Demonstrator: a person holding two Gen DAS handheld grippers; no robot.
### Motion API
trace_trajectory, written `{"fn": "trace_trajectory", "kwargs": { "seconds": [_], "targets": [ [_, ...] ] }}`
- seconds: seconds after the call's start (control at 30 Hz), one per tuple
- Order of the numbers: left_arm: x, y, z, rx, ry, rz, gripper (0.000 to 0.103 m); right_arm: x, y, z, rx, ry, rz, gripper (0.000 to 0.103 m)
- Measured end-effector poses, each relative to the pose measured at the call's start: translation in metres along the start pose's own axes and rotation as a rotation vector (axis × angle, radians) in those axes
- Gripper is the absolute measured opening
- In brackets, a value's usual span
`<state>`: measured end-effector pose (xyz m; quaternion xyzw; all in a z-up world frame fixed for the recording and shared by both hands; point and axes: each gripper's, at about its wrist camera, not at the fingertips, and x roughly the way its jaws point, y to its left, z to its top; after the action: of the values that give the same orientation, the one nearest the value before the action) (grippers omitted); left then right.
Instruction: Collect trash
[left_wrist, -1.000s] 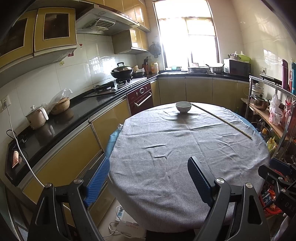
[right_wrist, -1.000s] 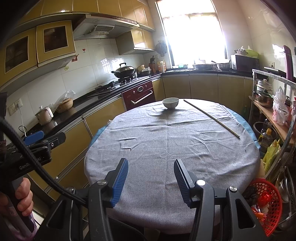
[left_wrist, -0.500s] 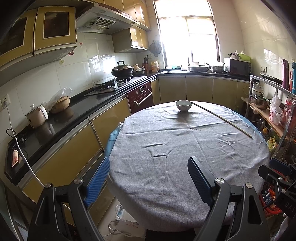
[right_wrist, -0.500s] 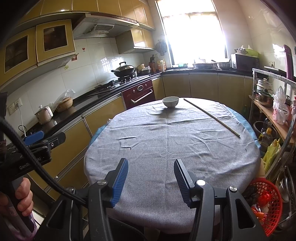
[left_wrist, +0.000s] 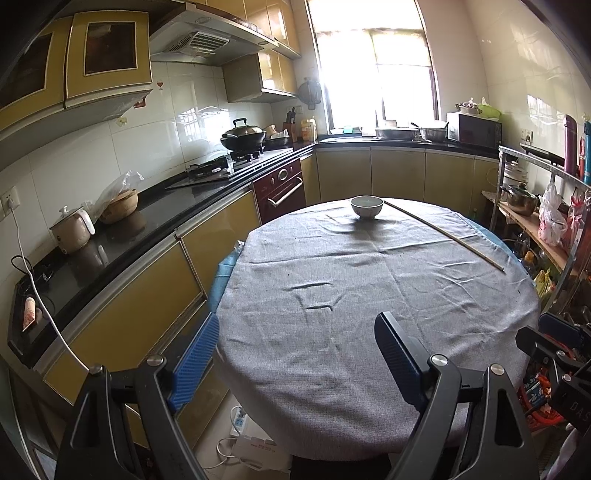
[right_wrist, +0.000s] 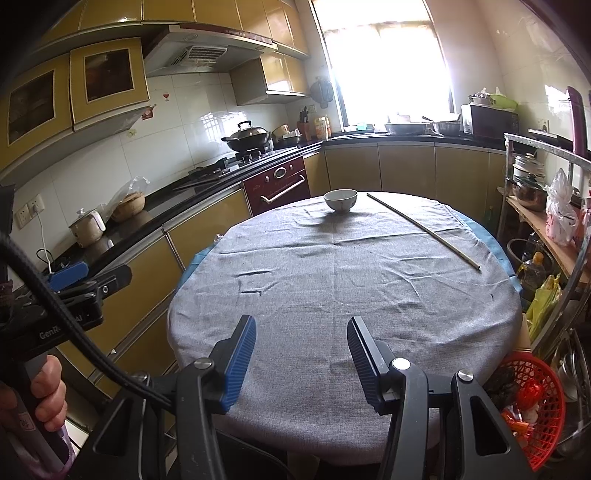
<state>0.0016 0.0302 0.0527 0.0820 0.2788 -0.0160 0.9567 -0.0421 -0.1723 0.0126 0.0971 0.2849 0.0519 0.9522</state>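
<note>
Here, a round table draped in a grey cloth (left_wrist: 369, 295) fills the middle of both wrist views; a blue under-cloth (right_wrist: 480, 230) shows at its edges. The left gripper (left_wrist: 297, 354) hovers above the near rim of the table with its blue-padded jaws spread wide and nothing between them; the right gripper (right_wrist: 301, 354) hovers over the same near rim, its jaws set at a narrower gap, also parted and empty. In the right wrist view the left gripper's body (right_wrist: 70, 295) appears at the left edge, held by a hand (right_wrist: 44, 391) whose fingers wrap its handle; a black cable (right_wrist: 74, 328) loops across it.

On the far side of the table stands a small white bowl (left_wrist: 366, 206), upright; just to its right a long thin stick (left_wrist: 443, 230) lies diagonally on the cloth, running from near the bowl toward the right rim, apart from the bowl. Whether the bowl holds anything cannot be told. Both lie well apart from the two grippers. A red mesh basket (right_wrist: 543, 413) with mixed wrappers and scraps in it sits low beside the table at the right, near the right gripper.

Left of the table runs a black countertop (left_wrist: 147, 229) carrying a small electric pot (left_wrist: 72, 229), a clay pot (left_wrist: 120, 206) and a wok (left_wrist: 243, 136) on the stove; a metal shelf rack (right_wrist: 539, 206) stands at the right.
</note>
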Motion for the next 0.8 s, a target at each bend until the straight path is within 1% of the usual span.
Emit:
{"fn": "trace_trajectory", "kwargs": {
  "seconds": [0.3, 0.57, 0.8],
  "targets": [
    [0.015, -0.009, 0.0, 0.004, 0.038, -0.01, 0.086, 0.008, -0.009, 0.002, 0.009, 0.023, -0.017, 0.056],
    [0.028, -0.014, 0.006, 0.006, 0.059, -0.018, 0.086, 0.013, -0.02, 0.017, 0.01, 0.015, -0.049, 0.055],
    [0.05, -0.018, 0.009, 0.014, 0.092, -0.02, 0.086, 0.033, -0.033, 0.027, 0.032, 0.039, -0.054, 0.055]
  ]
}}
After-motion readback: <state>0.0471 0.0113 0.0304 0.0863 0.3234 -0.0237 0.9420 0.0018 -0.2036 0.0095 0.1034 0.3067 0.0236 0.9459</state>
